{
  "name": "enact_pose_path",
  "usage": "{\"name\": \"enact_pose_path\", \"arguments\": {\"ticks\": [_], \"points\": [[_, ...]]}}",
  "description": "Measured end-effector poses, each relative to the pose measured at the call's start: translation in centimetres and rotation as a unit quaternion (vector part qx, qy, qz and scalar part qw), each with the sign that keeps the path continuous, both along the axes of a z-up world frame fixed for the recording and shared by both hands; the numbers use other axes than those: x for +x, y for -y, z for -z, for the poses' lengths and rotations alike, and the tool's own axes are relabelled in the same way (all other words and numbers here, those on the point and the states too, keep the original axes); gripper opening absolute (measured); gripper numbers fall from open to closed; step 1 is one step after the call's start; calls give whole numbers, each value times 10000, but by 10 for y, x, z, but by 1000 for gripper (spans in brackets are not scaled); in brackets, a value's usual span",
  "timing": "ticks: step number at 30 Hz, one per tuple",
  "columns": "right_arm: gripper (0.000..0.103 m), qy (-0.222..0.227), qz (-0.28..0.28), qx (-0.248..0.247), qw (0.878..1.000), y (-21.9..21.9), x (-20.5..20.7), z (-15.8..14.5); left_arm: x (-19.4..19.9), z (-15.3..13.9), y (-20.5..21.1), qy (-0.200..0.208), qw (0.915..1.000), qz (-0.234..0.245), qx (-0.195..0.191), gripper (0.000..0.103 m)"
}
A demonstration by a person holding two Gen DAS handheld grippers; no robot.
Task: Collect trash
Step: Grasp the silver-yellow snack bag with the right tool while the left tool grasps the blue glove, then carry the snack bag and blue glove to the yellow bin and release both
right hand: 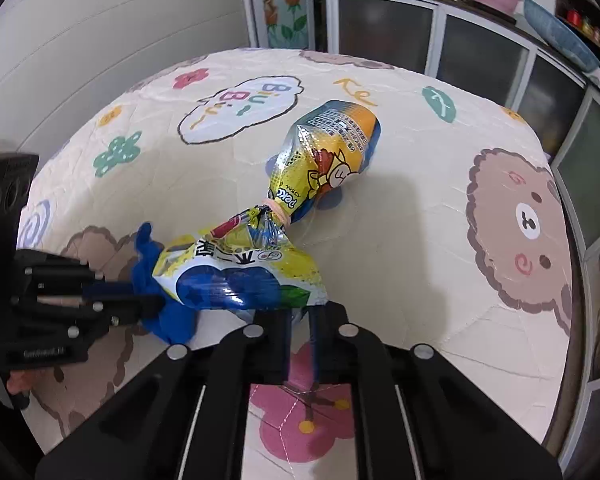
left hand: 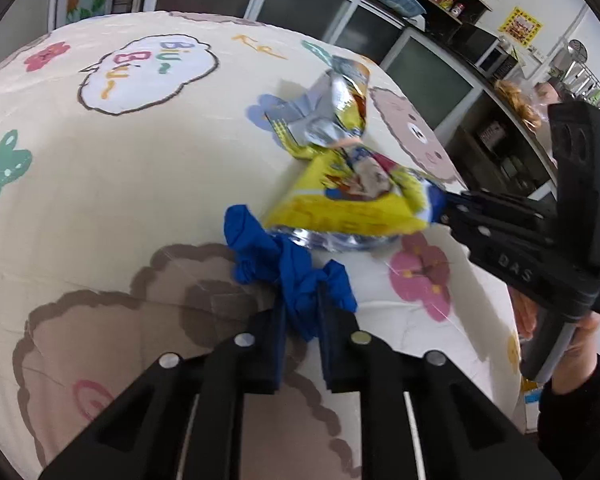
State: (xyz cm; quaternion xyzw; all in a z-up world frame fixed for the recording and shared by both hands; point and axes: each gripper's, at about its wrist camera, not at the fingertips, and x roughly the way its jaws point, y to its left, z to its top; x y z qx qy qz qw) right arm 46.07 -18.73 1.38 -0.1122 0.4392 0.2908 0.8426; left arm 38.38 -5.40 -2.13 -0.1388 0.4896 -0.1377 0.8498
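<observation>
Left gripper (left hand: 302,312) has its fingers nearly closed, pinching a crumpled blue glove (left hand: 288,264) over the near part of the cartoon-print tablecloth (left hand: 120,184). Right gripper (right hand: 299,334) has its fingers closed to a narrow gap, clamping the near edge of a yellow snack bag (right hand: 244,268), which touches the glove. Beyond it, toward the cloth's middle, lies the bag's bulging far end (right hand: 332,152), cinched at the neck by a band (right hand: 278,210).

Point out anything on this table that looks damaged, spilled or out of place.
A crumpled blue glove lies bunched beside a yellow snack bag that is twisted and tied off with a band. The left hand-held gripper pinches the glove, the right hand-held gripper the bag. Nothing spilled.
</observation>
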Motion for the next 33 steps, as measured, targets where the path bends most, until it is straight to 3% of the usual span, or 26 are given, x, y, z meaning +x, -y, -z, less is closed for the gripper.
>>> {"name": "enact_pose_path", "arguments": {"ticks": [5,22,33], "points": [[3,61,171,164,9997,8,-4,-8,-10,-9,1,149,9998,129,-23,3],[1,283,506,284,9979,13,-32,-37,-44,-44,-16,523,9982,191,-213,2],[1,404,707,551,9952,32,-74,-60,-74,-66,-24,782,9963,278,-203,2]]}}
